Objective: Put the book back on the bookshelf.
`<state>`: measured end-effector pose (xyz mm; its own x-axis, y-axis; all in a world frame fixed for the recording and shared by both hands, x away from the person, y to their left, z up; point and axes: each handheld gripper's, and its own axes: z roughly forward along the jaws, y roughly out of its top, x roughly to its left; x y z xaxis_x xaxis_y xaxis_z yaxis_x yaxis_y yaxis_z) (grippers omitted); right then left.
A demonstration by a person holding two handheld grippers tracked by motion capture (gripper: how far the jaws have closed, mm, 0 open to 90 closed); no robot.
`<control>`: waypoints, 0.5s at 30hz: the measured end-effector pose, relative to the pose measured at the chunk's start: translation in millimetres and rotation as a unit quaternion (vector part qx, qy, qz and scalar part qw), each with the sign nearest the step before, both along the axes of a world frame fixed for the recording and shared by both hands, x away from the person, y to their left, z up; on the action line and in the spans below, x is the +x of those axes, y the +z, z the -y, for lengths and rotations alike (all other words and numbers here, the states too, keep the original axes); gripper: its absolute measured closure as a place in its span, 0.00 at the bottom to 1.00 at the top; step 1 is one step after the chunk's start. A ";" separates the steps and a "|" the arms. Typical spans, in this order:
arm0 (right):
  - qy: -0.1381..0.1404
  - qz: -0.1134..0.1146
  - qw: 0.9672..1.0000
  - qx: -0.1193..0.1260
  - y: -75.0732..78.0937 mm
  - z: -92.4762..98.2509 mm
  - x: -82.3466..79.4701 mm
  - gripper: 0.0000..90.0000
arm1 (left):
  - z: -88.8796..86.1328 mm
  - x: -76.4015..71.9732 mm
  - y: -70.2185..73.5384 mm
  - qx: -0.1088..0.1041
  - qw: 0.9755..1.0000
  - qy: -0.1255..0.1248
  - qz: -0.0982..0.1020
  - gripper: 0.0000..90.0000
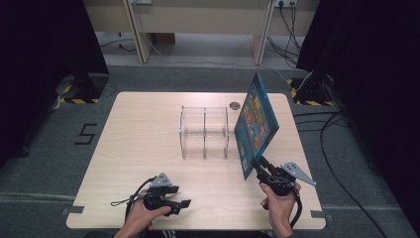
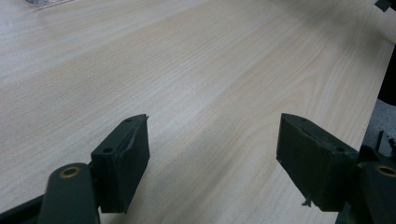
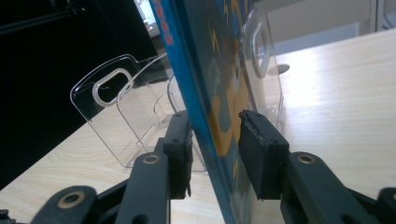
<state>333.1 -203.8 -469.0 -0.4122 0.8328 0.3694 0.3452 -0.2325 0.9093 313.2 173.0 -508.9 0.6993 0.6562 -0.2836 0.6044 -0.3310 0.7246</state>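
From above, the right gripper point(image 1: 258, 166) is holding a blue book point(image 1: 255, 122) tilted beside a clear rack point(image 1: 204, 132) on the tabletop point(image 1: 138, 139). The left gripper point(image 2: 212, 154) is resting with fingers wide apart. The right gripper's view shows fingers point(image 3: 261, 149) clamping the book's edge.

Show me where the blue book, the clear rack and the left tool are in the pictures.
blue book point(image 1: 255, 124), high view, middle of its picture cover.
clear rack point(image 1: 204, 133), high view, its middle divider wall.
left tool point(image 2: 212, 154), left gripper view, midway between its two black tips.
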 end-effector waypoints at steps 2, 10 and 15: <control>0.000 0.003 1.000 -0.002 1.4 0.0 -0.4 0.71 | -0.5 0.5 -0.4 0.001 1.000 -0.001 -0.001 0.27; 0.003 0.020 0.999 -0.025 6.0 1.8 -4.0 0.69 | 0.1 0.6 -1.2 0.004 1.000 -0.003 -0.001 0.27; -0.002 0.043 0.998 -0.039 9.0 5.8 -8.8 0.65 | 0.1 0.8 -2.2 0.012 1.000 -0.002 0.004 0.27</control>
<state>324.3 -209.6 -460.0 -0.4362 0.8596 0.2661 0.2638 -0.1605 0.9511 314.0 172.9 -511.0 0.7041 0.6603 -0.2613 0.5969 -0.3509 0.7215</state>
